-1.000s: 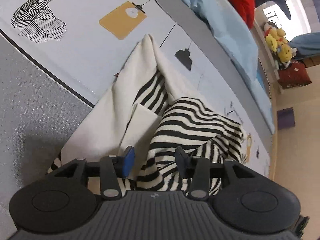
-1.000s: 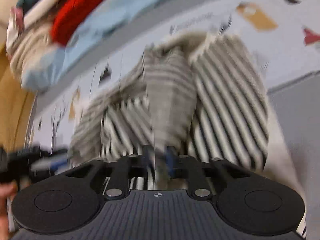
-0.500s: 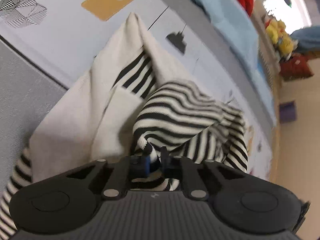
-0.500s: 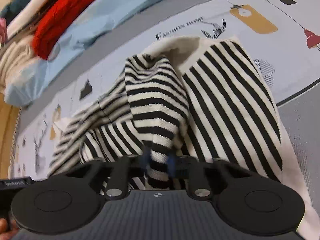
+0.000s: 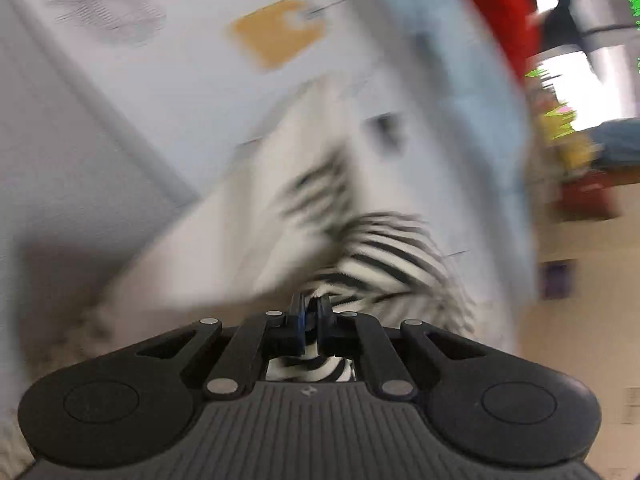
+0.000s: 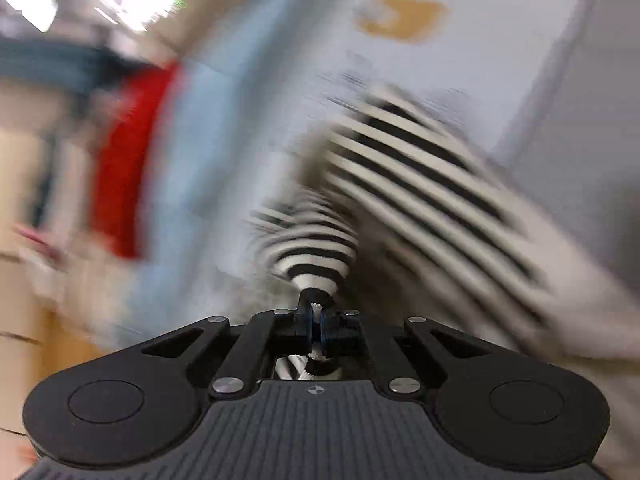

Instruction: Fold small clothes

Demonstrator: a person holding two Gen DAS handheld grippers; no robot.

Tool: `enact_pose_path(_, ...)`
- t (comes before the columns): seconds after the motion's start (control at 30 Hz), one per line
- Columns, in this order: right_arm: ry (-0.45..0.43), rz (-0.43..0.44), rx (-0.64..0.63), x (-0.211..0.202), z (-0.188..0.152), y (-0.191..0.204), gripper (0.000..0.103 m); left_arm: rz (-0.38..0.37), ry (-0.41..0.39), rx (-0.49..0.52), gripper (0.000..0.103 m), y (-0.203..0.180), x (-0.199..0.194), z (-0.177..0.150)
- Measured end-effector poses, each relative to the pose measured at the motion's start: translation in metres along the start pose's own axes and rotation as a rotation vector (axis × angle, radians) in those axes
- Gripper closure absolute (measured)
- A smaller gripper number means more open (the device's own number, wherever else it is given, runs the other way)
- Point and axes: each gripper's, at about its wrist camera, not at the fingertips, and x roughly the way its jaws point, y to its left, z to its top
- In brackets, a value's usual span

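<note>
- Left gripper [image 5: 311,312]: jaws drawn together, pinching a fold of the striped garment [image 5: 384,256]; a tuft of striped cloth shows behind the fingers, close to the gripper body.
- Right gripper [image 6: 316,316]: jaws drawn together, clamped on a gathered end of the same garment [image 6: 316,248]; a white edge of cloth shows between the pads.
- Striped garment: black-and-white knit with a plain cream side, lying partly on the printed sheet [image 5: 168,76] and rising in bunches to both grippers.
- Left wrist view only: the cream side of the garment, spread wide toward the left of the frame, with a small striped patch in its middle.
- Right wrist view only: a broad flat panel of bold stripes [image 6: 424,168], running away to the right of the pinched bunch.
- Printed sheet: pale, with an orange motif [image 5: 280,32] seen in both views [image 6: 400,16]; a grey surface [image 5: 60,160] borders it.
- Background, both views: light blue cloth [image 5: 460,60] and red cloth [image 6: 128,160] beyond the sheet.
- Image quality: heavy blur in both views; fine detail of the garment's folds cannot be told.
</note>
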Motion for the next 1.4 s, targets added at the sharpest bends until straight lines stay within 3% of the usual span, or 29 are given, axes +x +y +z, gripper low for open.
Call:
enact_pose_path(0.07, 0.029, -0.117, -0.026, 0.004, -0.004, -0.002, 0.100, -0.021, 0.034, -0.007, 0.098, 0.003, 0.000, -0.004)
enact_pose_path(0.17, 0.007, -0.140, -0.056, -0.001, -0.002, 0.004, 0.100, 0.000, 0.062, 0.147, 0.097, -0.017, 0.002, -0.011)
enact_pose_path(0.27, -0.003, -0.169, -0.124, -0.003, -0.003, 0.014, 0.099, 0.030, 0.133, 0.198, 0.084, -0.023, 0.015, -0.013)
enact_pose_path(0.33, -0.009, -0.212, -0.208, -0.002, -0.002, 0.021, 0.094, 0.092, 0.039, 0.271, 0.074, -0.032, 0.006, -0.012)
enact_pose_path(0.4, -0.077, -0.274, -0.308, -0.009, -0.005, 0.032, 0.084, 0.089, -0.079, 0.339, 0.066, -0.041, -0.012, -0.014)
enact_pose_path(0.5, -0.192, -0.276, -0.449, -0.019, -0.014, 0.054, 0.080, -0.032, -0.202, 0.437, 0.063, -0.062, -0.031, -0.018)
enact_pose_path(0.57, -0.226, -0.196, -0.502, -0.022, -0.021, 0.066, 0.079, -0.119, -0.192, 0.497, 0.063, -0.073, -0.031, -0.027)
enact_pose_path(0.63, -0.180, -0.089, -0.537, -0.018, -0.028, 0.075, 0.079, -0.143, -0.142, 0.554, 0.063, -0.082, -0.023, -0.035)
enact_pose_path(0.7, -0.060, 0.004, -0.529, -0.005, -0.034, 0.077, 0.079, -0.057, -0.074, 0.620, 0.063, -0.084, -0.005, -0.045)
enact_pose_path(0.73, -0.002, 0.015, -0.518, 0.003, -0.036, 0.075, 0.079, 0.031, -0.026, 0.647, 0.063, -0.081, 0.008, -0.048)
enact_pose_path(0.8, 0.120, -0.051, -0.509, 0.023, -0.041, 0.067, 0.079, 0.178, 0.053, 0.660, 0.064, -0.068, 0.028, -0.052)
enact_pose_path(0.87, 0.213, -0.189, -0.492, 0.041, -0.045, 0.050, 0.080, 0.216, 0.104, 0.689, 0.064, -0.063, 0.035, -0.058)
enact_pose_path(0.93, 0.255, -0.212, -0.472, 0.047, -0.043, 0.037, 0.082, 0.230, 0.127, 0.765, 0.063, -0.066, 0.033, -0.066)
enact_pose_path(1.03, 0.242, -0.215, -0.523, 0.040, -0.037, 0.049, 0.082, 0.166, 0.120, 0.810, 0.062, -0.076, 0.024, -0.070)
enact_pose_path(1.13, 0.155, -0.117, -0.552, 0.022, -0.031, 0.065, 0.079, 0.021, 0.023, 0.755, 0.062, -0.085, 0.005, -0.061)
enact_pose_path(1.2, 0.096, -0.081, -0.546, 0.014, -0.026, 0.068, 0.079, -0.023, -0.031, 0.725, 0.062, -0.088, -0.001, -0.054)
enact_pose_path(1.27, 0.076, -0.107, -0.532, 0.012, -0.023, 0.065, 0.079, 0.047, -0.038, 0.714, 0.062, -0.088, 0.008, -0.050)
enact_pose_path(1.37, 0.122, -0.259, -0.500, 0.027, -0.020, 0.050, 0.080, 0.310, 0.007, 0.692, 0.064, -0.075, 0.040, -0.044)
enact_pose_path(1.4, 0.142, -0.284, -0.488, 0.030, -0.021, 0.043, 0.081, 0.350, -0.001, 0.693, 0.064, -0.071, 0.044, -0.043)
